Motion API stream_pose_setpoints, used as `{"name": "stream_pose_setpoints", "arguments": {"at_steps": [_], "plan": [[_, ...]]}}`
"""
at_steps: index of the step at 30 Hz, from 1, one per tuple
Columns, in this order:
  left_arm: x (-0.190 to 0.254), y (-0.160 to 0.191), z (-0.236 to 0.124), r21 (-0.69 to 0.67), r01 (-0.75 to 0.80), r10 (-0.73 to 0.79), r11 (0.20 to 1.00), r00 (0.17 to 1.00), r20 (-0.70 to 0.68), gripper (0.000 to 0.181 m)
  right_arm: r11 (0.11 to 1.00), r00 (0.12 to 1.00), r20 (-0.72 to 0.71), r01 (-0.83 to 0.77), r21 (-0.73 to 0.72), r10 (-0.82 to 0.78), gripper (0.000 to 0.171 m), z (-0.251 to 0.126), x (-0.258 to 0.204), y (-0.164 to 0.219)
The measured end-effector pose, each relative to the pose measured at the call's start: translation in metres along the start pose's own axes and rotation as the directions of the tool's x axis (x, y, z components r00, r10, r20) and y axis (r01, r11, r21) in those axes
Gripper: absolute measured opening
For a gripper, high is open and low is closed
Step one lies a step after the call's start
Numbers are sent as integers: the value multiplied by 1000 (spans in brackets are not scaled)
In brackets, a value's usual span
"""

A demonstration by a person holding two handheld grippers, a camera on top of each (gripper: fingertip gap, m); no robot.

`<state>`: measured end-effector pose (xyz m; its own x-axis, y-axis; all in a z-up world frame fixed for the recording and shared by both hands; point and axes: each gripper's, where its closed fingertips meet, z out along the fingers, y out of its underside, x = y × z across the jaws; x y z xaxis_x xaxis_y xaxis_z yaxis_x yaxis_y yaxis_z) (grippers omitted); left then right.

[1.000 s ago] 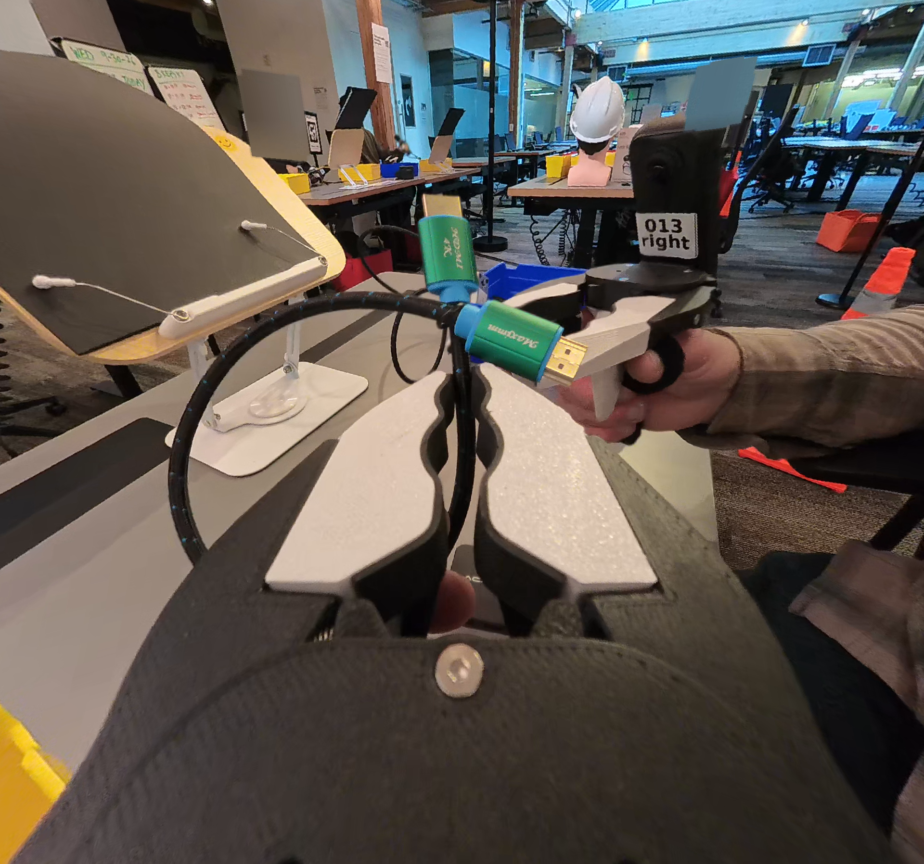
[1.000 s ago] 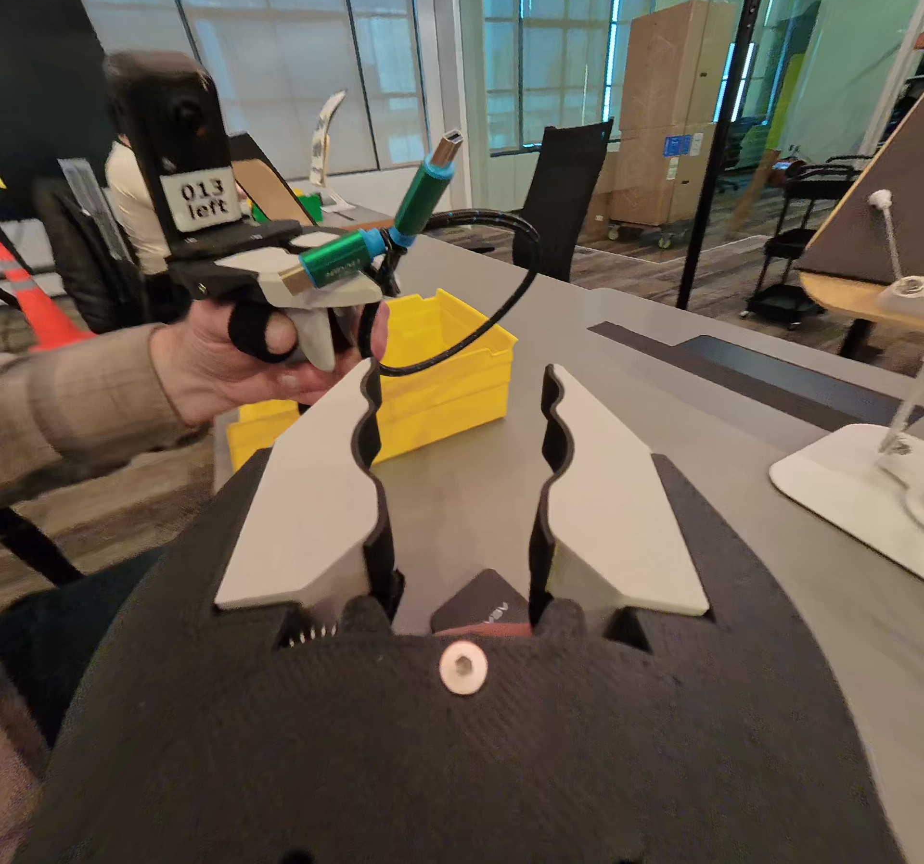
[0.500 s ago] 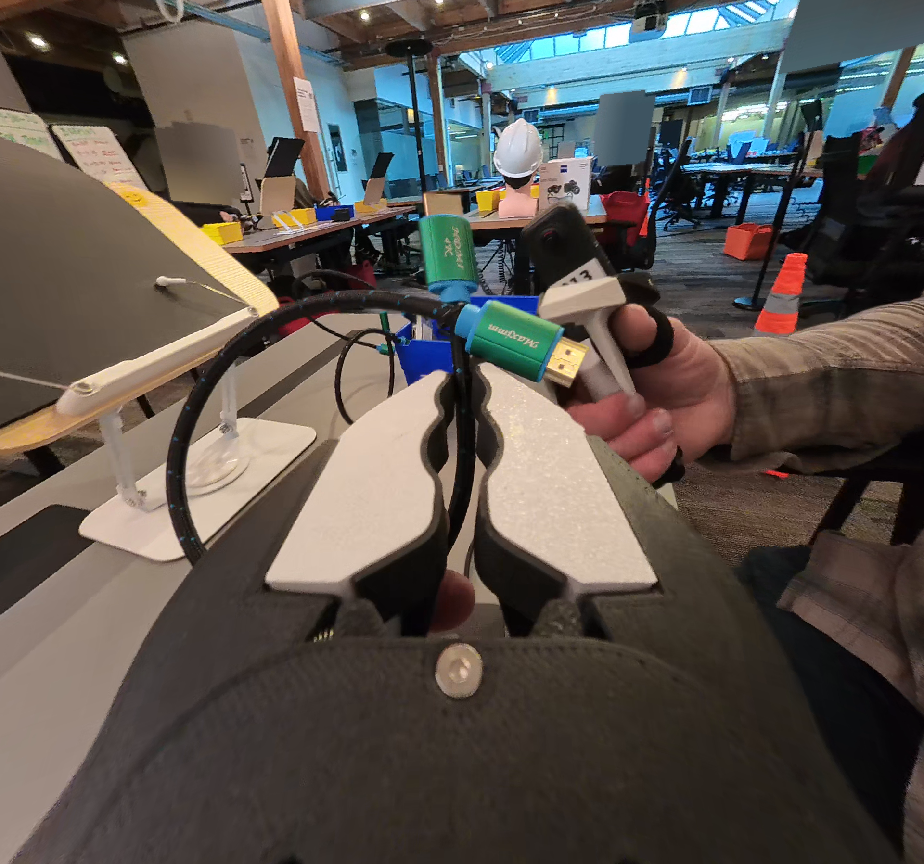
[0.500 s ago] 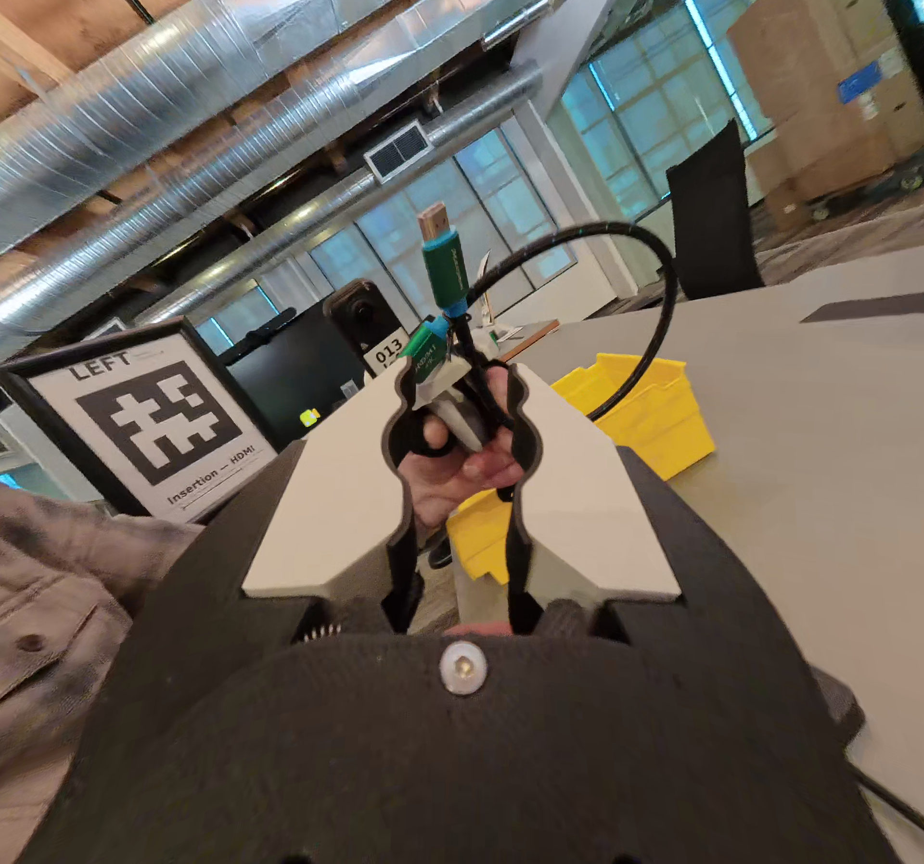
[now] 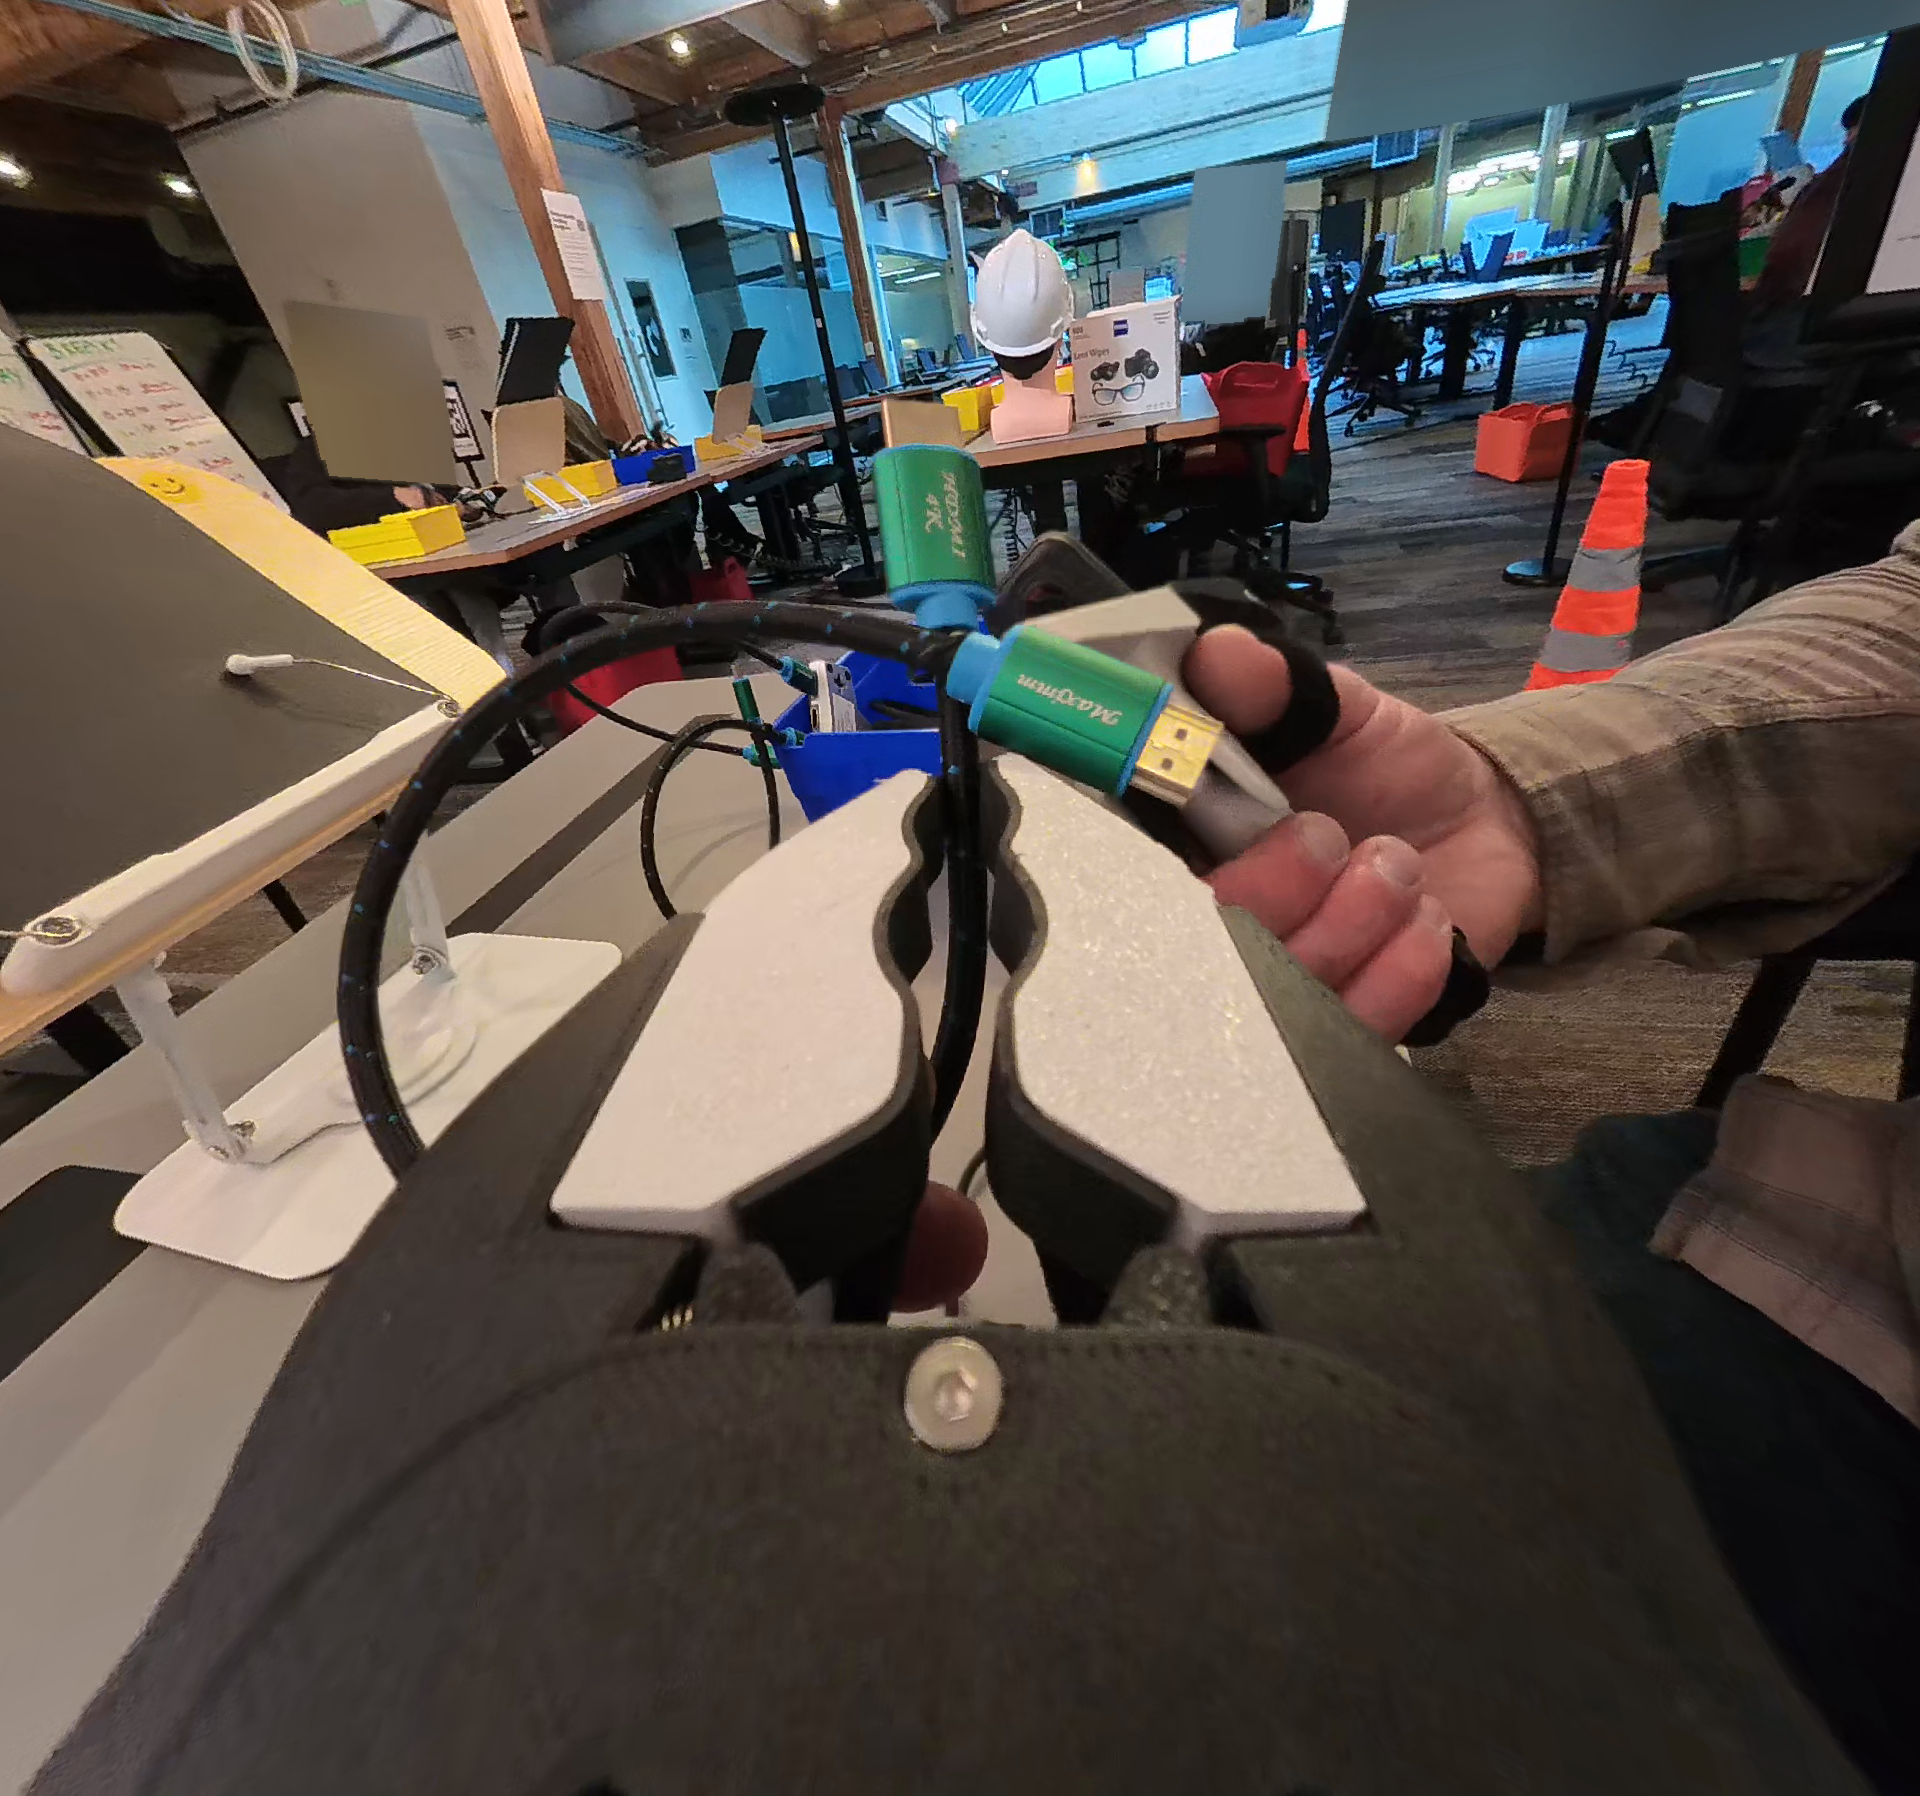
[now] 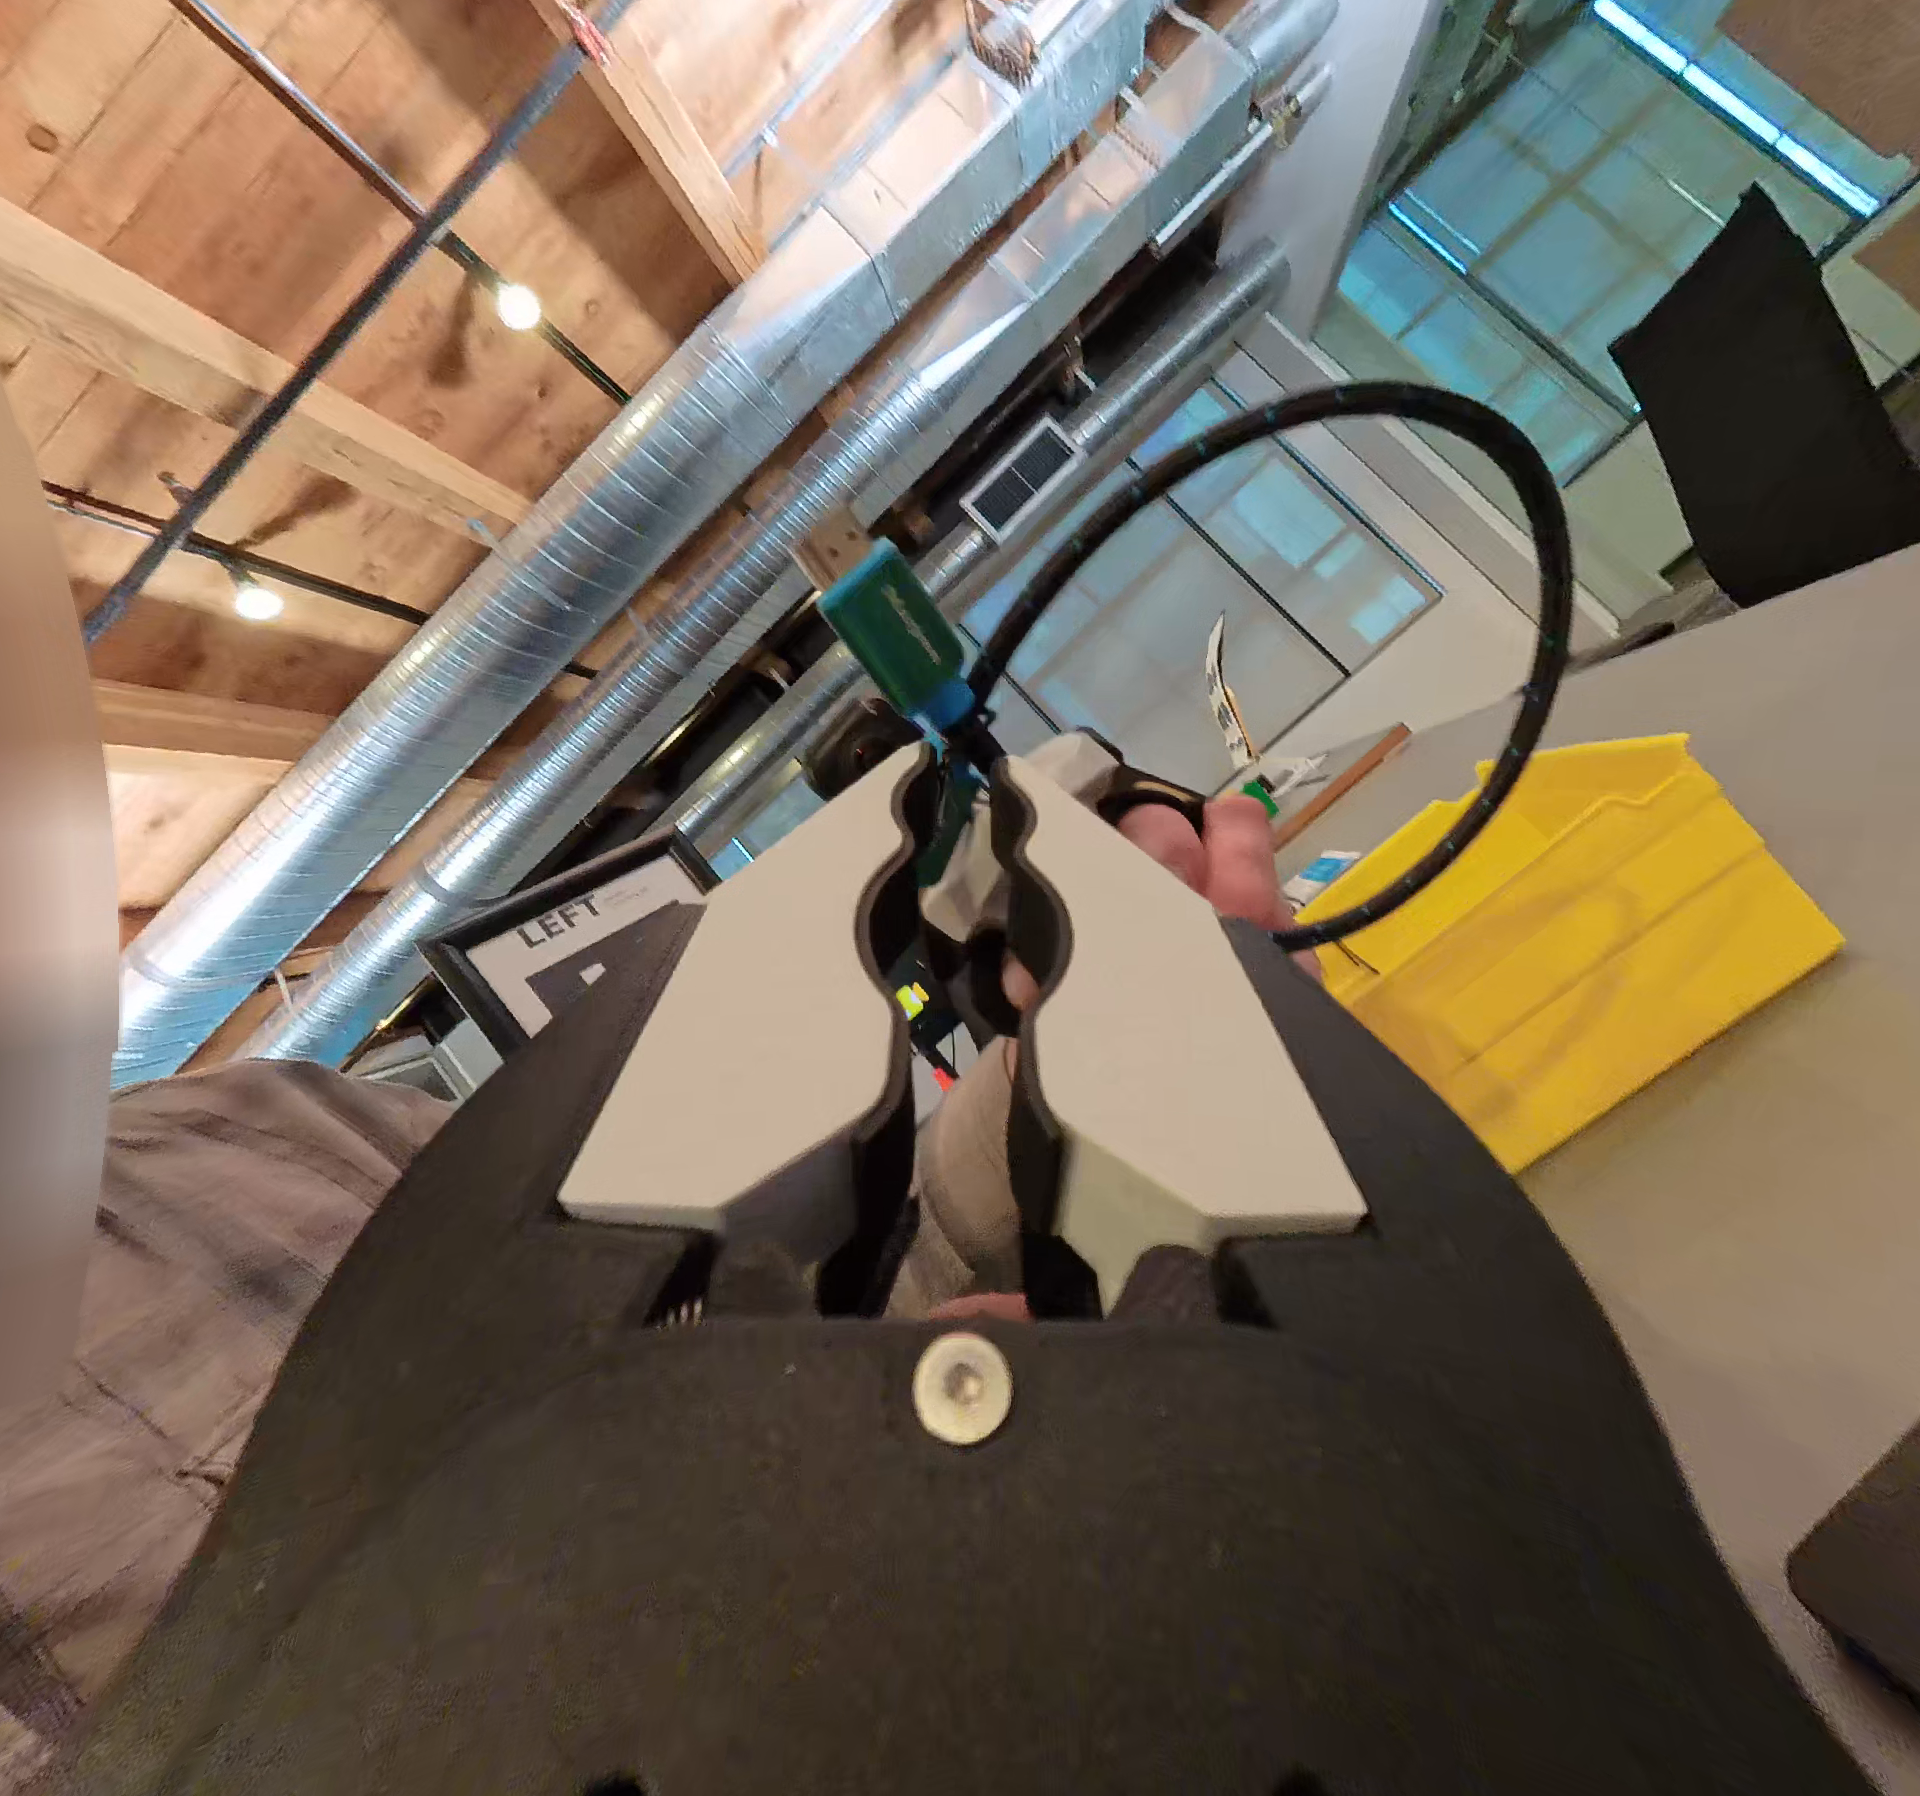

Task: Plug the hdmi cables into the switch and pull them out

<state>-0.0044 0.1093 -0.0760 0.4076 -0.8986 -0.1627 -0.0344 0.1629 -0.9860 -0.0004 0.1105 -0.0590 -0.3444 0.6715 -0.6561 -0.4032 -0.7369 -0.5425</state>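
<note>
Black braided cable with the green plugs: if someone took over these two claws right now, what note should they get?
Left claw: shut on the black braided cable, close to its ends.
Right claw: narrowed around the gold-tipped green plug; whether it grips is unclear.
Second green plug: points up, free in the air.
Done: no plug is seated in anything.
Left: the switch is out of view; find it, plug in, pull out.

cable (image 5: 961, 925) between left gripper (image 5: 961, 790) fingers, bin (image 5: 857, 759) behind
</note>
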Motion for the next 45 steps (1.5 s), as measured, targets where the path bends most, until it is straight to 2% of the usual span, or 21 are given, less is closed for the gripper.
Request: {"name": "stream_pose_setpoints", "arguments": {"at_steps": [10, 16, 20, 24, 27, 29, 31, 34, 35, 37, 39, 42, 43, 45], "plan": [[1, 1, 1, -12, -28, 28, 1000, 1000, 4, 6, 1000, 999, 31, 15, -16, -14, 0, 1, -6, 3], [0, 2, 3, -23, -14, 15, 1000, 1000, 8, 6, 980, 979, -55, 192, -48, -195, 0, -1, -6, 0], [-2, 5, 4, -48, 3, -2, 999, 1000, 18, 6, 905, 897, -142, 400, -146, -419, 0, -3, -1, 0], [-3, 7, 7, -58, 49, -48, 997, 999, 15, 6, 698, 676, -194, 642, -319, -711, 0, -7, 3, -2], [-3, 11, 8, -80, 77, -77, 994, 997, 8, 5, 403, 375, -159, 774, -488, -913, 0, -12, 10, -1], [-3, 13, 9, -88, 115, -115, 989, 993, 1, 5, 192, 170, -93, 800, -569, -981, 0, -14, 12, -2], [-2, 16, 11, -102, 157, -159, 982, 987, -7, 5, -49, -62, 2, 771, -635, -998, 0, -18, 16, -4], [-1, 19, 13, -113, 214, -218, 970, 976, -23, 6, -384, -380, 161, 634, -671, -911, 0, -22, 18, -6], [-1, 20, 13, -115, 234, -239, 965, 971, -29, 5, -446, -443, 191, 595, -669, -876, 0, -22, 18, -7], [-1, 20, 14, -116, 278, -284, 954, 958, -42, 5, -516, -517, 219, 546, -660, -827, 0, -23, 17, -9], [-2, 20, 14, -113, 288, -294, 951, 955, -40, 5, -503, -511, 201, 565, -655, -836, 0, -21, 17, -8], [-4, 22, 12, -120, 246, -250, 962, 968, -21, 5, -309, -330, 98, 684, -661, -939, 0, -21, 20, -8], [-4, 19, 11, -102, 241, -244, 965, 969, -24, 5, -215, -233, 61, 724, -655, -970, 4, -21, 21, -5], [-6, 14, 9, -60, 246, -248, 967, 968, -30, 5, 71, 52, -49, 794, -604, -997, 12, -19, 18, -1]]}}
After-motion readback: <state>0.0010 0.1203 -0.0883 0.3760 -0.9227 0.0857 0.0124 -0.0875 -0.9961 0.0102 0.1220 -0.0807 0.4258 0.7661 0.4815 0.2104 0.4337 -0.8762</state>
